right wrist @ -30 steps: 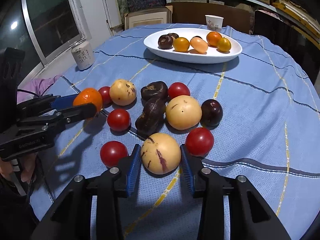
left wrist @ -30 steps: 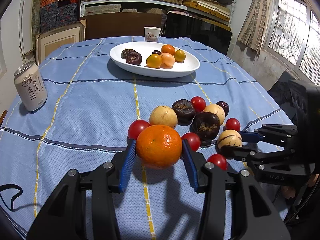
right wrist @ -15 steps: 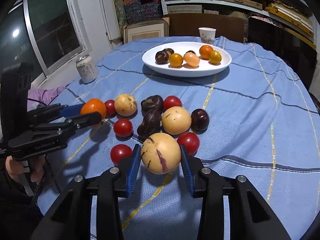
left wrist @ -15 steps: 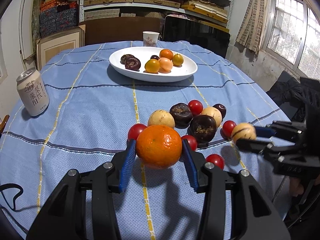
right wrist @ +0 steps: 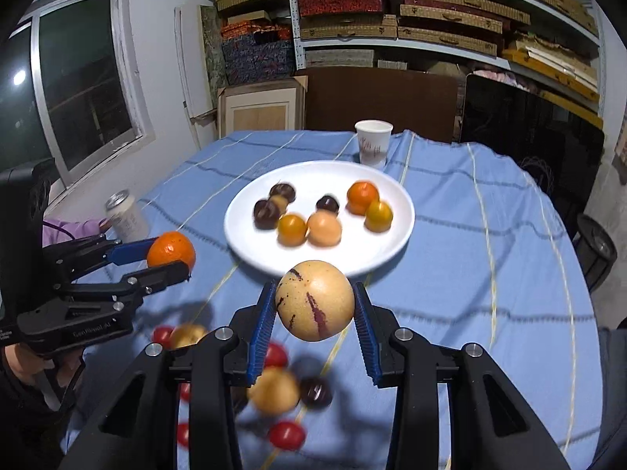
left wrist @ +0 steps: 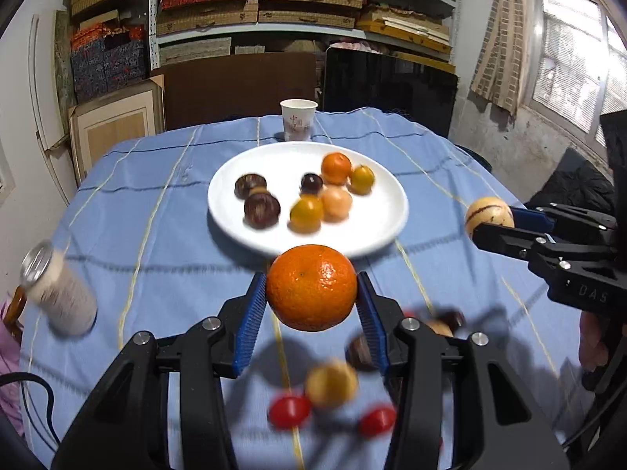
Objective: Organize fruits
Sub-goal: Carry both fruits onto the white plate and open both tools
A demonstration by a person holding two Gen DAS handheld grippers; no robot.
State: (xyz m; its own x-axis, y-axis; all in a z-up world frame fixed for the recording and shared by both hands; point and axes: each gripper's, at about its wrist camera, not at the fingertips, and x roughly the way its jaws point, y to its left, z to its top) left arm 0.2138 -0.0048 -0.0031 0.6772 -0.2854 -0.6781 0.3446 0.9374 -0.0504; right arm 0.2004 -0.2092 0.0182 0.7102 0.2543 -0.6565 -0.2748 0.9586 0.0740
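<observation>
Both grippers have lifted off the worktop (left wrist: pixel 164 235) and moved toward the white plate (left wrist: pixel 386 203), leaving the other loose fruit behind, low and blurry. The left gripper (left wrist: pixel 311 315) has its fingers clamped on the orange (left wrist: pixel 311 288), just before the plate's near rim. The right gripper (right wrist: pixel 313 323) squeezes the streaked yellow fruit (right wrist: pixel 315 299) there too. Dropping them on the plate looks next.

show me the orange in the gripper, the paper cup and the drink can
orange (left wrist: pixel 311 288), left wrist view, middle of its peel between the blue pads
paper cup (left wrist: pixel 298 120), left wrist view, front of its wall behind the plate
drink can (right wrist: pixel 126 217), right wrist view, side of its body, blurred
</observation>
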